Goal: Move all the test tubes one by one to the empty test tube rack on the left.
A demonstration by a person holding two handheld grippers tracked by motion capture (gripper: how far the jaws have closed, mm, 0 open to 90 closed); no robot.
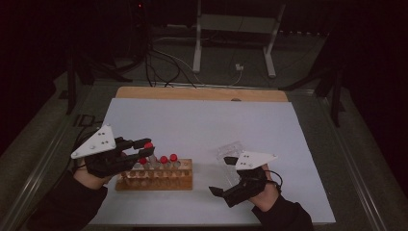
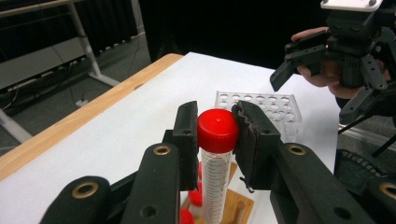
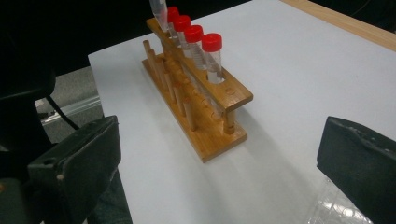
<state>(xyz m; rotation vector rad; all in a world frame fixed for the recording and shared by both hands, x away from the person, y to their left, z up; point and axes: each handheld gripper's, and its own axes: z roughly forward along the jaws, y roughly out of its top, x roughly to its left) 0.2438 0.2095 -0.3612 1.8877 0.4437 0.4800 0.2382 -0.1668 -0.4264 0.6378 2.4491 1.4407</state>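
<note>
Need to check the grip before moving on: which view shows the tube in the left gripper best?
The left gripper view: the red-capped tube stands close up, its cap clamped in the left gripper. The high view shows it small; the right gripper view catches its lower end.

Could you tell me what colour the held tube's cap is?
Red cap, clearest in the left gripper view.

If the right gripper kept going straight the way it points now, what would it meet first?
Probably the wooden tube rack: it lies ahead between the right gripper's open jaws, across bare white sheet. Depth is uncertain.
</note>
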